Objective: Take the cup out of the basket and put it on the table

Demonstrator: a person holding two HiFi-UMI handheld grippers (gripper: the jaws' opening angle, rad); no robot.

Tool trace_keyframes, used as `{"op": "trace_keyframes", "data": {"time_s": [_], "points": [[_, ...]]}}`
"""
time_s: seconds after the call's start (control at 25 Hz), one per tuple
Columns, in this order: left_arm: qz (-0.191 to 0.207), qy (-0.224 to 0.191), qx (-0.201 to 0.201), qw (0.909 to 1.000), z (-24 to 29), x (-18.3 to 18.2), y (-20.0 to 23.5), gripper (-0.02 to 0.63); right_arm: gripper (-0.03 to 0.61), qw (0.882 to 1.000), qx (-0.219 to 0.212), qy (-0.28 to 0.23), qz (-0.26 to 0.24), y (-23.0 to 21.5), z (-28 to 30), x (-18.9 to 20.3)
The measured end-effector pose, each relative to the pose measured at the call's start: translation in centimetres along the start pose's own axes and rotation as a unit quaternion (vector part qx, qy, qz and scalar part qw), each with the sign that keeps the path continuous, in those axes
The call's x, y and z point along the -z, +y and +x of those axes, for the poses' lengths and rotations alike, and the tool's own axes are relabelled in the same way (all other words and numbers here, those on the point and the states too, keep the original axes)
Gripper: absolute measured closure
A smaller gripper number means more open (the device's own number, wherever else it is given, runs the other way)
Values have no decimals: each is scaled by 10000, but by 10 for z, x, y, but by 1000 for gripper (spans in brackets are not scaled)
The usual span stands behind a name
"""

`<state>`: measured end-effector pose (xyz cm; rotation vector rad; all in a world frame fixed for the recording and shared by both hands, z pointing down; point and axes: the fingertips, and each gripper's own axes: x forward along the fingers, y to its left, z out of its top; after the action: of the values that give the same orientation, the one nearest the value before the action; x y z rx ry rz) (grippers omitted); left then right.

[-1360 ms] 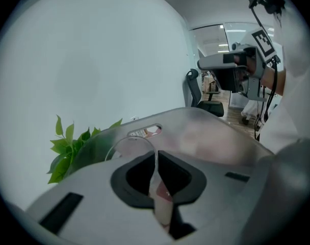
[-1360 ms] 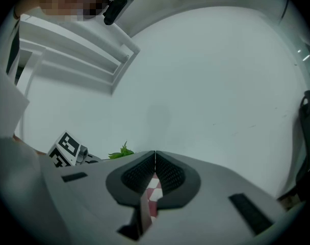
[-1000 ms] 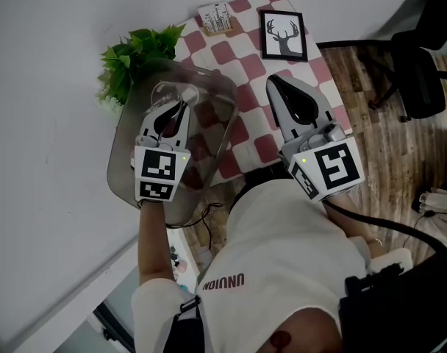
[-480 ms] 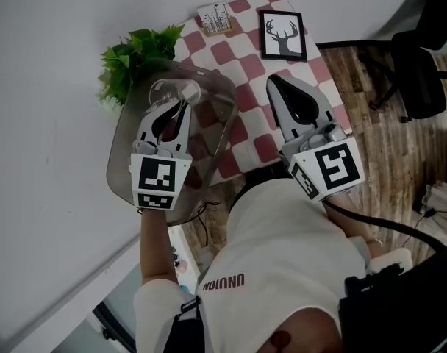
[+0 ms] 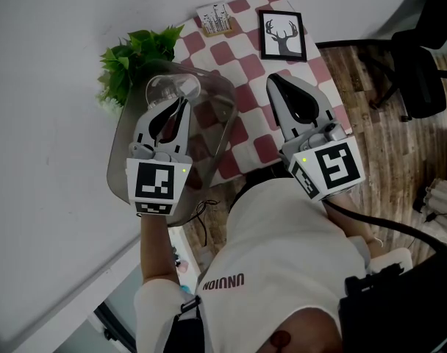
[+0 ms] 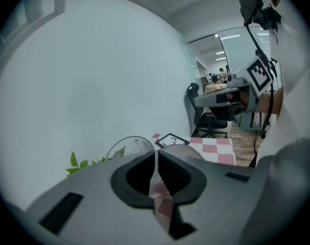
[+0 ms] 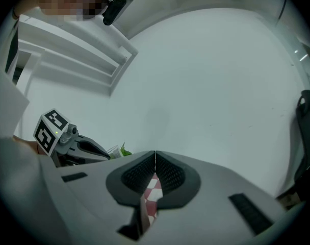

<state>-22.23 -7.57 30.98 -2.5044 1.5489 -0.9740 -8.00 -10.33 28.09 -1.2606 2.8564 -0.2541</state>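
Note:
A clear glass cup [image 5: 172, 88] hangs over the far end of the smoky transparent basket [image 5: 225, 120], lifted above its rim. My left gripper [image 5: 181, 103] is shut on the cup's near wall. In the left gripper view the thin glass wall runs between the closed jaws of that gripper [image 6: 156, 151], and the cup's [image 6: 127, 148] round mouth shows just beyond them. Right of the basket, my right gripper [image 5: 273, 80] hovers over the red-and-white checked tablecloth [image 5: 245, 63], shut with nothing in it. Its pads [image 7: 145, 173] meet in the right gripper view.
A green plant [image 5: 130, 56] stands behind the basket by the wall. A framed deer picture [image 5: 284, 35] and a small card stand [image 5: 216, 18] sit at the table's far end. A black office chair [image 5: 422, 72] is on the wooden floor to the right.
The left gripper has risen with the cup, whose rim now stands higher and nearer the plant. The right gripper has stayed still.

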Motion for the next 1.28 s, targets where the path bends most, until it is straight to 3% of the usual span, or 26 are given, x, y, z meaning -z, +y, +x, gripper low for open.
{"op": "trace_keyframes", "data": {"time_s": [1.28], "points": [[144, -1049, 180, 9942, -9, -91, -21, 584, 560, 9994, 292, -162, 47, -23, -12, -10]]}}
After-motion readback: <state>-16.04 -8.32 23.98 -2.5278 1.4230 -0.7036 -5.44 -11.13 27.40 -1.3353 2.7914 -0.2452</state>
